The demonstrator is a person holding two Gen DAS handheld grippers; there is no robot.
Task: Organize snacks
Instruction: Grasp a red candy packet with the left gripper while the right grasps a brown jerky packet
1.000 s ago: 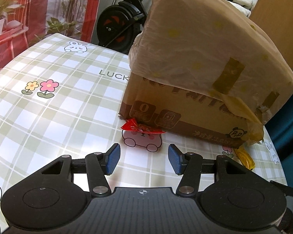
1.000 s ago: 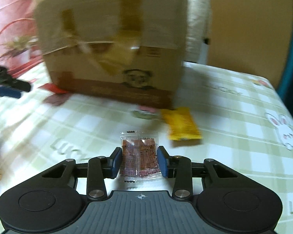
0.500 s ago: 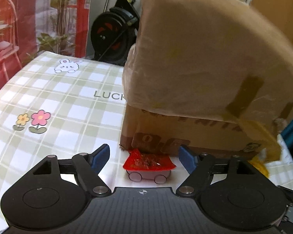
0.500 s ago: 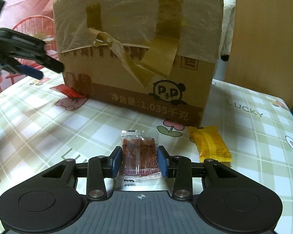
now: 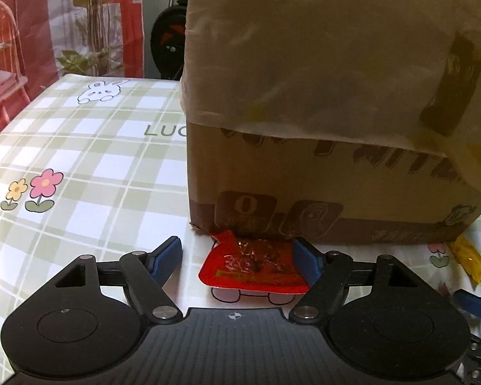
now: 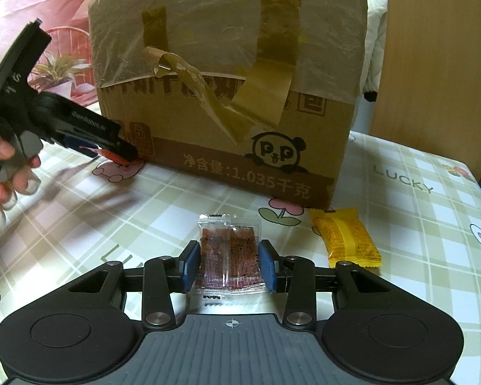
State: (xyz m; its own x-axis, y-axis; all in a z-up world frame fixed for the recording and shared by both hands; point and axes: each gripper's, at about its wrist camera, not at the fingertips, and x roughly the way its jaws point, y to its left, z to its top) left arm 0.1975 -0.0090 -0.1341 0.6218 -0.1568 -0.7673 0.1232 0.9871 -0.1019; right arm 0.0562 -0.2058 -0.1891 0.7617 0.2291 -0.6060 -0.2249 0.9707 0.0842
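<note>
Your left gripper [image 5: 237, 255] stands with its jaws wide; they have just been closing a little, and the red snack packet [image 5: 255, 264] lies between them on the table. The right-hand pad [image 5: 306, 261] is against the packet's edge, while the other pad sits well clear of it, so nothing is clamped. The packet lies at the foot of the cardboard box [image 5: 320, 102], close to its lower corner, over a cartoon printed on the checked tablecloth [image 5: 89, 173].

Your right gripper [image 6: 230, 264] has its jaws narrow, both blue pads pressed on the sides of a clear packet with a brown snack inside [image 6: 229, 253]. The packet's far end sticks out past the fingertips, above the cloth. Just beside it, to the right, a yellow snack packet [image 6: 346, 237] lies flat on the table near the box's front corner.

In the right wrist view your left hand [image 6: 6, 173] grips the handle of the left gripper at the far left, its tip down by the box's base. The box is wrapped in plastic film, with loose brown tape [image 6: 189, 73] curling off its front.
</note>
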